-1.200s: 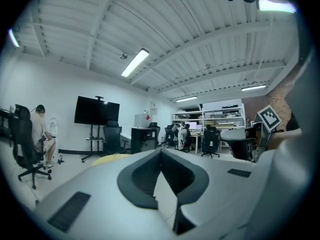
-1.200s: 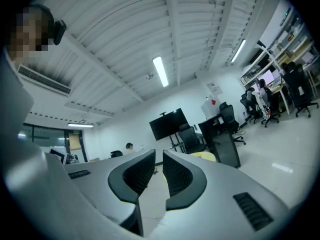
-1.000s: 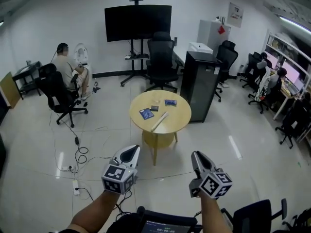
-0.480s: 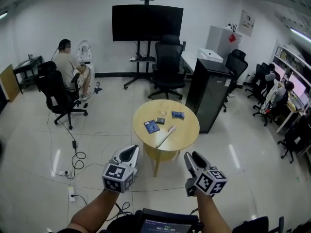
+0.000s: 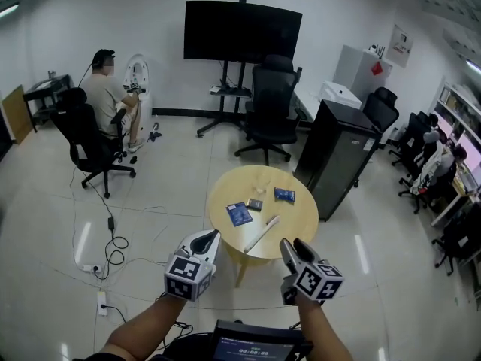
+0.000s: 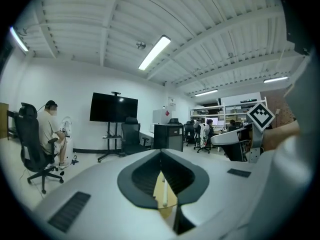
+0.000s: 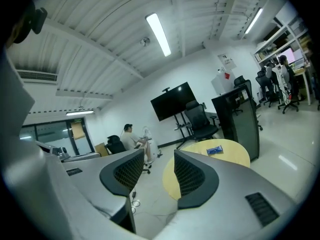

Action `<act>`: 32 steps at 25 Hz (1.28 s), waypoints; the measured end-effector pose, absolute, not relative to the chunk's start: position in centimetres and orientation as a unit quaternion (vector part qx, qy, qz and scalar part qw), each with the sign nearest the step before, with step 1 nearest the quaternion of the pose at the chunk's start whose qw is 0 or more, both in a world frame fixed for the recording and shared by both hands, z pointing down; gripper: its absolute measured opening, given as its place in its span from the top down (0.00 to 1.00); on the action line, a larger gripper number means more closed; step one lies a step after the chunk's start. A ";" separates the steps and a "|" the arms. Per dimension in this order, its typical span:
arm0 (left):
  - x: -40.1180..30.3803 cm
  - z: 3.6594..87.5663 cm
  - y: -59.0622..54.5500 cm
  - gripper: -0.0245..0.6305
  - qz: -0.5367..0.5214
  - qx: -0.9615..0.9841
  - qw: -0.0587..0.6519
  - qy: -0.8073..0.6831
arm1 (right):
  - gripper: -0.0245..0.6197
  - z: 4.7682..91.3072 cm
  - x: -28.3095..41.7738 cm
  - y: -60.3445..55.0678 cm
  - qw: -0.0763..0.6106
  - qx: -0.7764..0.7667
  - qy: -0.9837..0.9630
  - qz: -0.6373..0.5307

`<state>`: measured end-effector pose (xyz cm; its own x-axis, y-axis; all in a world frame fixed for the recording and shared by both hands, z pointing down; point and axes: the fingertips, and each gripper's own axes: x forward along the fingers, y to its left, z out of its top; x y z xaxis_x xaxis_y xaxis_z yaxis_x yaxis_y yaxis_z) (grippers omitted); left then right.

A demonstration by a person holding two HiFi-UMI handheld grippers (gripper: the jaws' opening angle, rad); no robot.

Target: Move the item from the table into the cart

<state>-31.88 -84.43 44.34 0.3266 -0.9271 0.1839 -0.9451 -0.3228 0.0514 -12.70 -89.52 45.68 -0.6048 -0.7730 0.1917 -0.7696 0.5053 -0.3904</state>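
Note:
A round yellow table (image 5: 294, 216) stands just ahead of both grippers. On it lie a blue packet (image 5: 239, 213), a small dark item (image 5: 255, 204), a second blue packet (image 5: 284, 195) and a white stick (image 5: 261, 233). My left gripper (image 5: 213, 235) hovers short of the table's near left edge, its tips meeting and holding nothing. In the left gripper view (image 6: 161, 151) the white stick (image 6: 164, 191) shows through the hollow behind the tips. My right gripper (image 5: 291, 244) is at the near right edge. Its jaws (image 7: 159, 154) have just been opening and are empty.
A black cabinet (image 5: 342, 164) stands right of the table, office chairs (image 5: 272, 107) and a TV on a stand (image 5: 242, 30) behind it. A person (image 5: 105, 92) sits at the far left. Cables (image 5: 113, 250) and a power strip (image 5: 101, 301) lie on the floor. A dark frame with a screen (image 5: 255, 346) is below.
Both grippers and the view have moved toward the table, which is now nearer. The right gripper's jaws have gone from shut to apart. The left gripper's jaws look unchanged.

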 end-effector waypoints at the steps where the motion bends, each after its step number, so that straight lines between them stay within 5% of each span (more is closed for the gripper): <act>1: -32.0 44.2 -86.2 0.93 0.059 0.808 0.079 -0.581 | 0.65 45.8 -13.0 -91.5 0.002 -0.439 0.869 -0.228; 11: -29.3 45.5 -103.2 0.94 0.065 0.786 0.117 -0.603 | 0.65 47.9 -10.3 -110.2 -0.025 -0.412 0.874 -0.256; 19: -34.1 48.8 -115.9 0.94 0.082 0.786 0.134 -0.597 | 0.65 53.0 -14.1 -122.0 -0.057 -0.440 0.851 -0.279; 32: -43.4 64.8 -137.3 0.94 0.153 0.814 0.210 -0.520 | 0.65 74.2 -22.1 -139.9 -0.171 -0.555 0.716 -0.386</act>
<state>-43.39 -137.30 64.84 0.4118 -0.7824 0.4673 -0.9108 -0.3707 0.1818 -22.08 -139.90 74.24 -0.3241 -0.6638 0.6740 -0.9282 0.0854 -0.3623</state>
